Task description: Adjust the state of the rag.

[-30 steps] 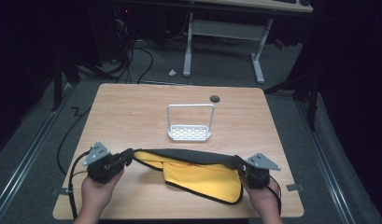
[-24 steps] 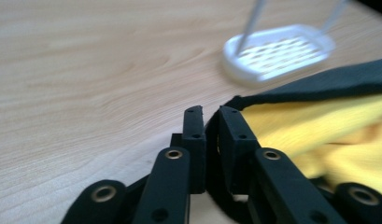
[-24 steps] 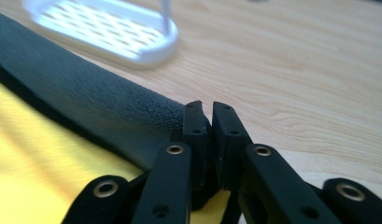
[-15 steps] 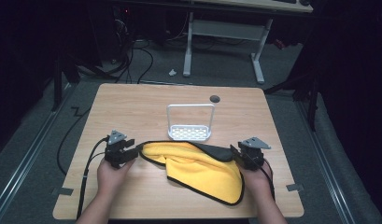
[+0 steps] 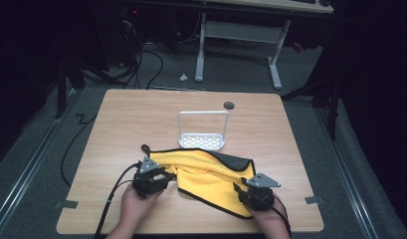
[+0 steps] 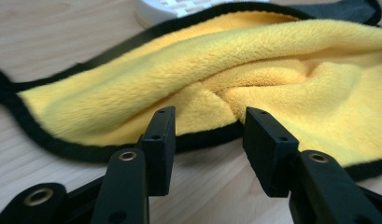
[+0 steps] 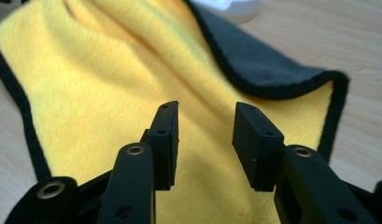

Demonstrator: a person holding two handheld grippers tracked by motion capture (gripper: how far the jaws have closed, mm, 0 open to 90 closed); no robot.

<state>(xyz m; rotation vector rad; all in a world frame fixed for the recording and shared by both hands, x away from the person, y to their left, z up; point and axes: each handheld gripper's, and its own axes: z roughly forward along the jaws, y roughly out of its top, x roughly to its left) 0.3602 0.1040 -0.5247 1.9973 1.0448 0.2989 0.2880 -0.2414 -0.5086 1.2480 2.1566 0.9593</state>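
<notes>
Yellow microfibre cloth lies rumpled on near table, far edge touching white rack. Left gripper, right gripper: jaws apart, empty. Cloth released; flattening or folding apparently remains.

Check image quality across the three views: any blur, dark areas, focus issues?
High view: table well lit, surrounding floor nearly black. Left gripper view: yellow cloth nap sharp, white rack behind soft. Right gripper view: jaws crisp, cloth and its far edge blurred.
</notes>
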